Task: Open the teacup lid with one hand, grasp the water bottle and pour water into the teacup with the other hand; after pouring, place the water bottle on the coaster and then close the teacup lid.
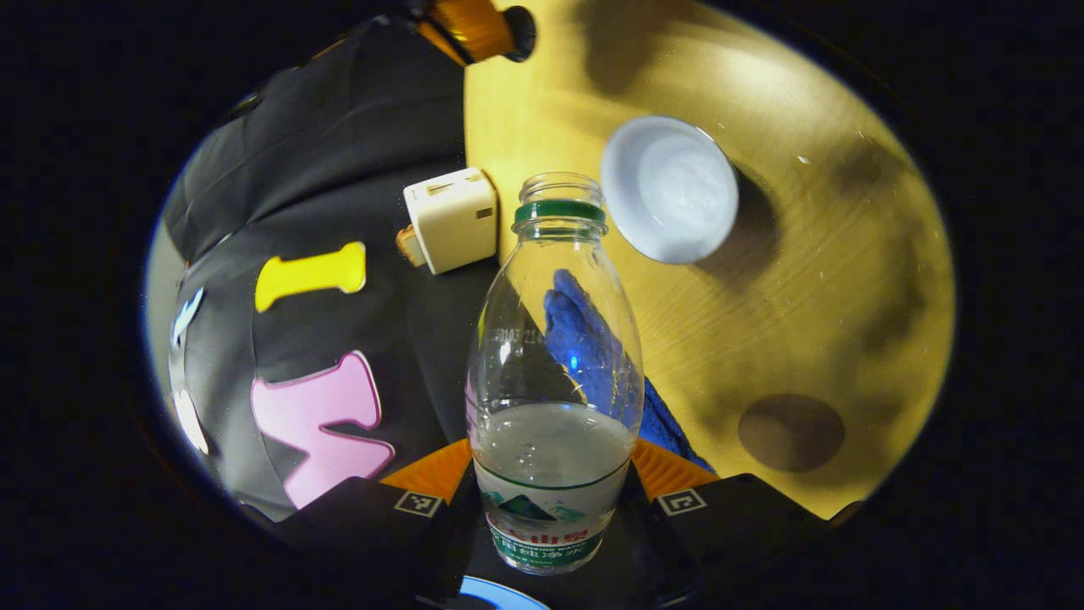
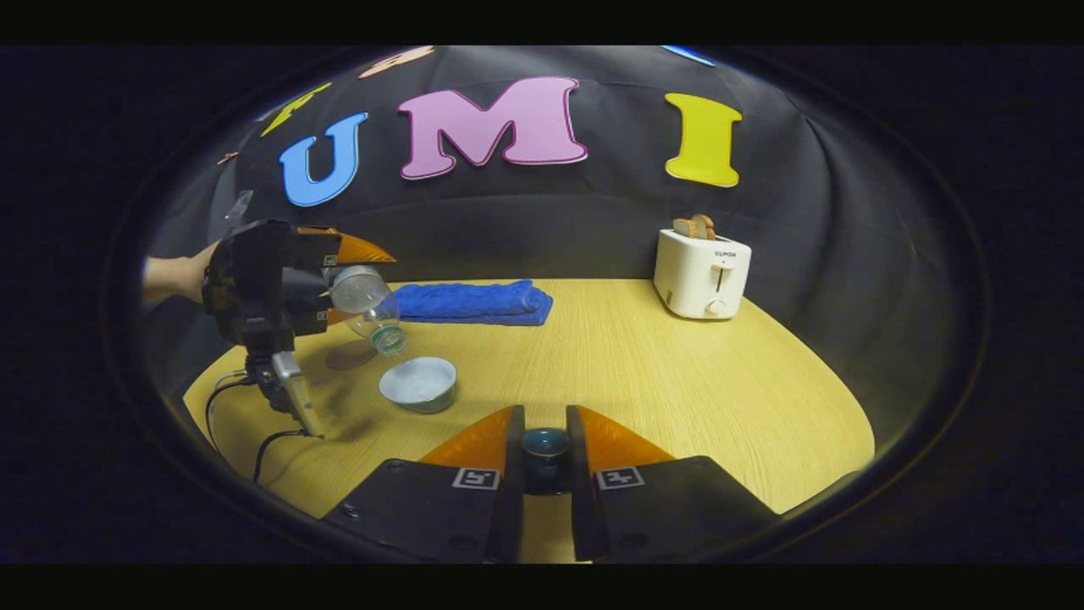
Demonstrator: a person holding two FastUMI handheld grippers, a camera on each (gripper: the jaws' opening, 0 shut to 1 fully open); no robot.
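Teacup, a pale round bowl-shaped vessel with its lid off, sits on the wooden table at lower left of centre in the right gripper view; in the left gripper view it appears as a whitish disc at upper centre, just beyond the bottle's mouth.

Open tabletop spreads wide to the right of the teacup, up to the table's curved front edge. A folded blue towel lies along the back edge by the black cloth wall, and a white toaster with bread in its slots stands at the back right, well apart from the cup. A dark round coaster lies at lower right in the left gripper view, with bare wood around it.

Clear plastic and ribbed, the water bottle has a green neck ring, no cap and a printed label; water fills its lower part. It is tipped mouth-down toward the teacup.

Clamped on the bottle's lower body from both sides is the left gripper, its orange fingers pressing the plastic. The right gripper holds a small dark teal lid between its nearly closed orange fingers, low over the table near the front edge.
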